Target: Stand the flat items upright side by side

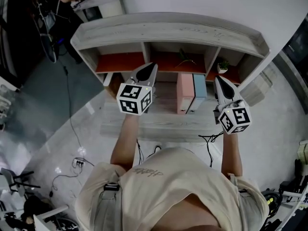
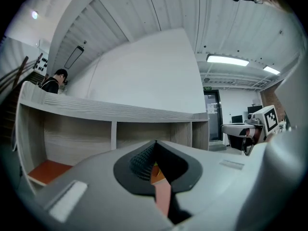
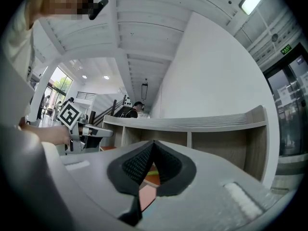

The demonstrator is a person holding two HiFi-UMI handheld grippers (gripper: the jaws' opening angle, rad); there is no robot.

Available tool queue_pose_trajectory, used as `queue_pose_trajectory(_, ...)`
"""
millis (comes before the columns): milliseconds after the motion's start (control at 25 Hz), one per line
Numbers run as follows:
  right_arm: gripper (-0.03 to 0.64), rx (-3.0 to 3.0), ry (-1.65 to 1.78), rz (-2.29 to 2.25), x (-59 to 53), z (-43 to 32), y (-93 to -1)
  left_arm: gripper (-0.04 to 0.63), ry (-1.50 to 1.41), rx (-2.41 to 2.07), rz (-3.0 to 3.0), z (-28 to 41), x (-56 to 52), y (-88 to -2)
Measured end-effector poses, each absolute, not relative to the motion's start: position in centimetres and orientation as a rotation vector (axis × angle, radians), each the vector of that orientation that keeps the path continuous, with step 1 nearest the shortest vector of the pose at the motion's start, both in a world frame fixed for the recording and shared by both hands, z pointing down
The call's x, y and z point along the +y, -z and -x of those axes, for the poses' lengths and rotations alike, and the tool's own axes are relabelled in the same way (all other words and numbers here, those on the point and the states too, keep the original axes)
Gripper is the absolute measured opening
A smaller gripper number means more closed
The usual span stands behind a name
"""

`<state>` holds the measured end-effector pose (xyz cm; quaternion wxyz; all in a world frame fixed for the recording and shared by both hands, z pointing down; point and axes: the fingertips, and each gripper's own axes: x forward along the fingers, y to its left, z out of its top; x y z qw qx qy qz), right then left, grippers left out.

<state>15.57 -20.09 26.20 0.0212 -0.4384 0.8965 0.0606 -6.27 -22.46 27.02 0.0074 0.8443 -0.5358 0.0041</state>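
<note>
The left tool and right tool are held shut and empty, seemingly because the pink item and blue item are already stood upright together.

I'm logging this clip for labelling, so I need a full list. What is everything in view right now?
shelf unit: one, pale wood with orange compartment floors, on the table by the white wall
table: one, pale wood, in front of the person
pink flat item: one, upright on the table before the shelf
light blue flat item: one, upright beside the pink one
potted plant: one, green, right compartment
green sprig: one, middle compartment
cables: a few, black, on the floor at left
bystander: one, dark top, beyond the shelf
left gripper: grey, shut, empty
right gripper: grey, shut, empty
</note>
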Motion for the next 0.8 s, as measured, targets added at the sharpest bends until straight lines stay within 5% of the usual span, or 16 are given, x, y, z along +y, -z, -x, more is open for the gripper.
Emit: queue_pose_trajectory(800, 0.002, 2.807, -0.103, 1.386, -19.5, -16.6, -28.9, 0.012, -0.011, -1.681, -2.564, 7.4, -22.7, -30.9)
